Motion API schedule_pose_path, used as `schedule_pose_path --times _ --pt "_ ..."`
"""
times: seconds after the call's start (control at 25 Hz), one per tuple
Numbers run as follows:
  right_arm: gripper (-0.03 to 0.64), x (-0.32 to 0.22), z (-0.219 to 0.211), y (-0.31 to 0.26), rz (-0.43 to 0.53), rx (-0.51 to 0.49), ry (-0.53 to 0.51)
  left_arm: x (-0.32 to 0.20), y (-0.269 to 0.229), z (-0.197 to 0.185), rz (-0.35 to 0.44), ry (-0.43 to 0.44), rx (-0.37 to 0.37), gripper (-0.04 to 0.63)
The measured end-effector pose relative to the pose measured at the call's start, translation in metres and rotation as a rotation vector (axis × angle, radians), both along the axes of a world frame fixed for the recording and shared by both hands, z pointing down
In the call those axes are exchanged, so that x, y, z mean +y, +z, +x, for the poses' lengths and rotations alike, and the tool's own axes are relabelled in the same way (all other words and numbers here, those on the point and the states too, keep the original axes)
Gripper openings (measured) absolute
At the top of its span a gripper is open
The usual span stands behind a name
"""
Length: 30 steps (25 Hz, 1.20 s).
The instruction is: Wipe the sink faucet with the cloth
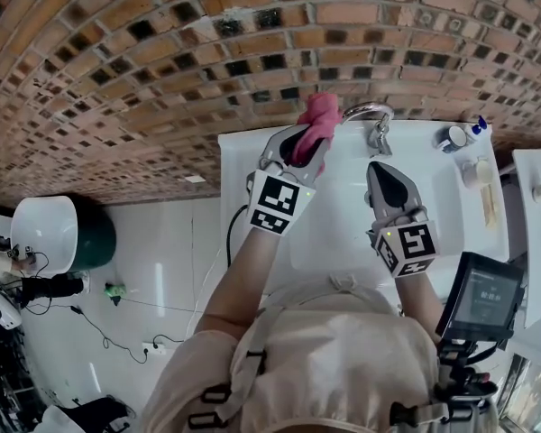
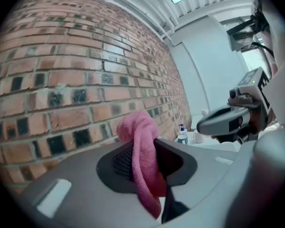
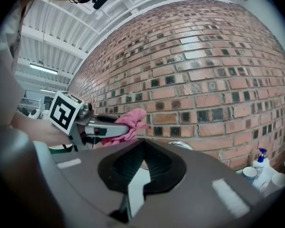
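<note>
Now the left gripper [image 1: 308,147] is clamped on a pink cloth [image 1: 321,114] – the fabric is bunched between its jaws, bulging out past the tips and hanging down below them in the left gripper view [image 2: 141,141]. The cloth is held in the air in front of the brick wall [image 1: 162,52]. The chrome faucet [image 1: 370,115] curves just to the right of the cloth and slightly beyond the tips of this gripper; whether cloth and spout touch cannot be told.

The right gripper [image 1: 380,170] is empty, its jaws drawn together to a narrow taper. It hangs over the white sink [image 1: 343,233] with the faucet straight ahead of its tips, and the left gripper with the cloth is off to its left. Further to its right – at the back corner of the sink's rim – stand a white cup [image 1: 451,138] and a blue-topped pump bottle [image 1: 476,129].
</note>
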State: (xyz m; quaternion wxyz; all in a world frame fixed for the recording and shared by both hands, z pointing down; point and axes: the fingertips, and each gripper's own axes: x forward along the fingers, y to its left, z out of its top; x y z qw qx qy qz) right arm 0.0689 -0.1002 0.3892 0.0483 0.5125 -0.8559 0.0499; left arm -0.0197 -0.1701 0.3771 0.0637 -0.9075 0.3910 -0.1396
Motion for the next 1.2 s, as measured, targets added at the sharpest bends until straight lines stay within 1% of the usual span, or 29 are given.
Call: schedule_pose_path --times 0.12,0.2,0.28,0.48,0.64,0.76,0.88,1.0,1.2 --pt "-0.018 -0.004 0.015 -0.005 0.012 -0.005 0.021 -0.01 -0.022 0.043 0.013 0.075 0.0 0.1" --pt "-0.018 -0.007 0.027 -0.005 0.017 -0.01 0.027 -0.021 -0.026 0.069 0.01 0.09 -0.019 0.101" --pt "-0.018 -0.009 0.037 -0.003 0.017 -0.012 0.032 -0.032 -0.023 0.09 0.01 0.087 -0.041 0.101" --pt "-0.018 -0.011 0.053 0.003 -0.01 -0.007 0.059 -0.051 -0.008 0.122 -0.019 0.099 -0.075 0.101" --pt "-0.018 -0.013 0.063 0.008 -0.029 -0.009 0.071 -0.062 0.012 0.137 -0.067 0.097 -0.103 0.103" --pt "-0.018 -0.015 0.068 0.012 -0.039 -0.014 0.074 -0.071 0.03 0.138 -0.116 0.081 -0.116 0.104" --pt "-0.018 -0.018 0.071 0.016 -0.047 -0.02 0.073 -0.082 0.044 0.123 -0.151 0.04 -0.118 0.104" --pt "-0.018 -0.017 0.069 0.019 -0.056 -0.025 0.072 -0.085 0.046 0.105 -0.183 0.019 -0.066 0.106" --pt "-0.018 -0.015 0.059 0.016 -0.051 -0.024 0.059 -0.08 0.048 0.076 -0.194 -0.034 -0.038 0.107"
